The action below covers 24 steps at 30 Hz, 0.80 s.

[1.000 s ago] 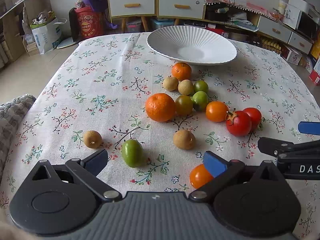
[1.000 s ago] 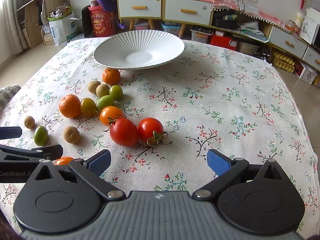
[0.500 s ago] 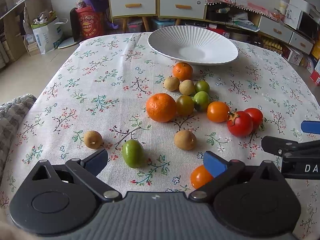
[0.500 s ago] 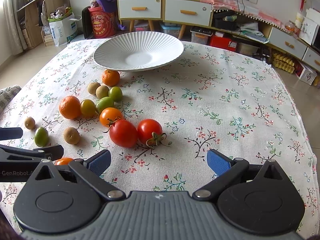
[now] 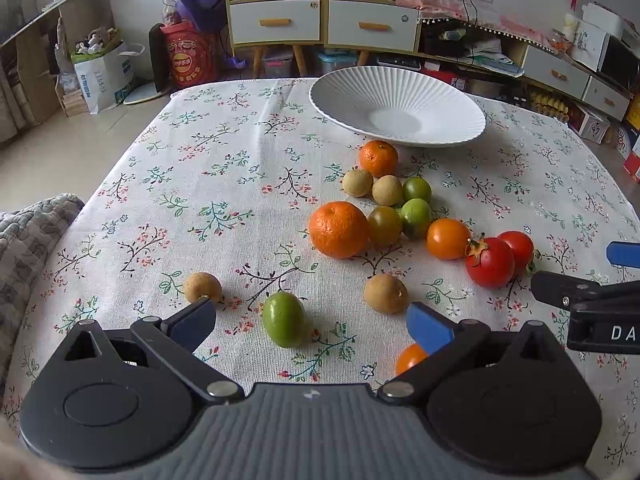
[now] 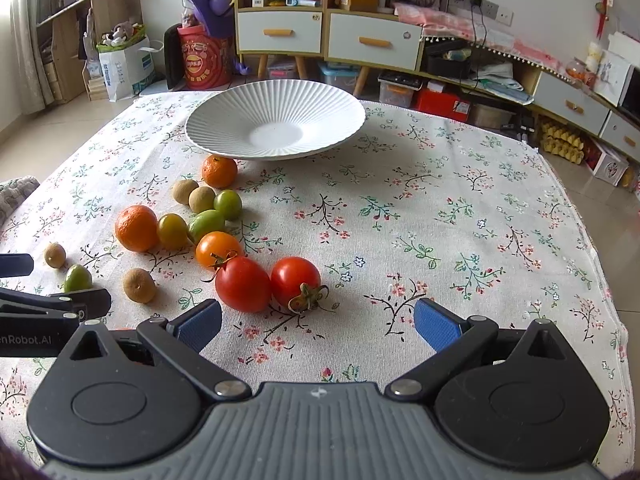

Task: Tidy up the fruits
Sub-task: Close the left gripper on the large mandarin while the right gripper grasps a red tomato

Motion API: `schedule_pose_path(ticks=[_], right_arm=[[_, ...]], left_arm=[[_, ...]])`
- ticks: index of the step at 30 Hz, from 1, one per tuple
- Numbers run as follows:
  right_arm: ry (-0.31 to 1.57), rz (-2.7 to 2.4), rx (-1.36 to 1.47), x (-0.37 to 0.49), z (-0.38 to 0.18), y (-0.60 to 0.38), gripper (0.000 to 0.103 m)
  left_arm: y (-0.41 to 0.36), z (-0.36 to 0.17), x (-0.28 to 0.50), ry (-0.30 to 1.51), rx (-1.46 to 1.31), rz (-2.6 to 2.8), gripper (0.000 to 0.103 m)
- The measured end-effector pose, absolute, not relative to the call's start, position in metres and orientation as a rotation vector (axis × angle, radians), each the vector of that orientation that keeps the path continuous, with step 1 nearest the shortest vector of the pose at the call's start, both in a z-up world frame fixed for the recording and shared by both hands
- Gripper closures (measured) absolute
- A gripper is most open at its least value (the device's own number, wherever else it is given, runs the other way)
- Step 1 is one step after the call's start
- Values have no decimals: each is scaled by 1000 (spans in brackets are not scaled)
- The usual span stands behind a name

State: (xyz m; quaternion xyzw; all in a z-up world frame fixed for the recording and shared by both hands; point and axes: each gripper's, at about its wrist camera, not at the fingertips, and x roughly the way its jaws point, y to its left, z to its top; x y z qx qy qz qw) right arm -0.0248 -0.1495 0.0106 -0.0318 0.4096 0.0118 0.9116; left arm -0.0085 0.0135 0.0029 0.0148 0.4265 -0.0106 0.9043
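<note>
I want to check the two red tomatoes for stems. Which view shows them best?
The right wrist view: both red tomatoes lie close and unobstructed just ahead of the open right gripper, calyxes visible. The left wrist view shows them smaller, far right, one partly hiding the other.

Your table has a white cloth (image 6: 460, 184) w/ little flowers, pink & blue, plus green leaves & dark twigs. The plate (image 6: 224, 120) is plain white w/ ribbed lines. You've got 2 red tomatoes (image 6: 243, 284), an orange-yellow tomato (image 6: 218, 248), 2 orange mandarins (image 5: 338, 229) and some green ones (image 5: 283, 319). The small round fruits (image 5: 386, 293) are tan-brown. Your left gripper (image 5: 311, 320) & right gripper (image 6: 318, 322) are black & grey w/ blue pads (image 6: 434, 326). The drawers (image 6: 280, 32) at the back are white w/ orange handles.
</note>
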Motion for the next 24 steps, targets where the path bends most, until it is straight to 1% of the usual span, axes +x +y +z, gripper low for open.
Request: schedule_pose_path(ticks=[5, 10, 18, 21, 24], right_arm=[[835, 41, -37, -25, 12, -153, 1], [800, 58, -77, -25, 11, -154, 1], [793, 147, -18, -25, 3, -161, 1], [782, 168, 2, -22, 2, -162, 6], [764, 155, 9, -20, 2, -165, 15]], left_arm=[[16, 4, -9, 845, 39, -19, 5], [23, 5, -10, 795, 29, -23, 5], [33, -4, -2, 806, -18, -77, 5], [33, -8, 1, 818, -22, -109, 5], [38, -10, 4, 811, -62, -132, 7]])
